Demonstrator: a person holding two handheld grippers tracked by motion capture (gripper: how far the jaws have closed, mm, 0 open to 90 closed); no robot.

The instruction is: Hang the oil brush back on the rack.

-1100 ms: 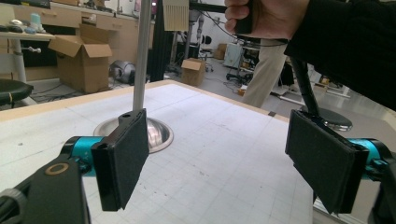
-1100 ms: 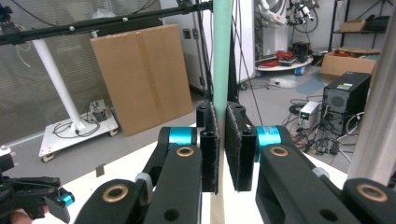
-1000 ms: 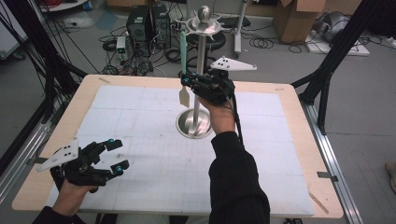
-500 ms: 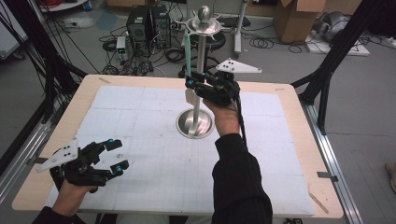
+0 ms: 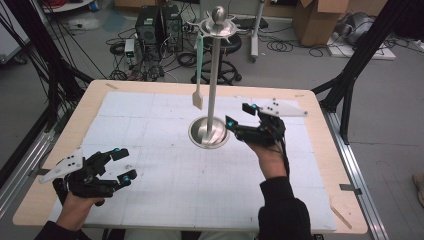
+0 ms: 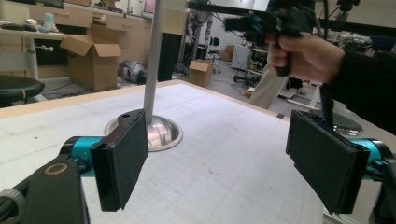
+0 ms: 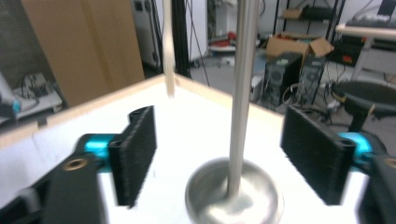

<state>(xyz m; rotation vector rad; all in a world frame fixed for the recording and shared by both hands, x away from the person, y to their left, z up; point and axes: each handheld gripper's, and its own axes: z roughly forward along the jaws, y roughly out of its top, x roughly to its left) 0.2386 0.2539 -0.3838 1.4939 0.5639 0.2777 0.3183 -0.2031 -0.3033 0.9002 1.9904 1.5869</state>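
- Polished steel stand (image 5: 214, 75) sits mid-tabletop (image 5: 310, 200); a pale spatula (image 5: 198, 65) hangs from its top ring, so we judge the hanging step complete.
- Right gripper (image 5: 240, 120) hovers beside the stand base, jaws apart, holding nothing.
- Left gripper (image 5: 123, 164) rests near the front left edge, jaws wide and unloaded.
- We see nothing else awaiting hanging.

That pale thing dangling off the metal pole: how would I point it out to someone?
Find the tall metal stand on its round base in the middle of the white table. From a hook of the stand's crown hangs a slim spatula, green-handled with a cream blade, the one thing dangling off the tabletop.
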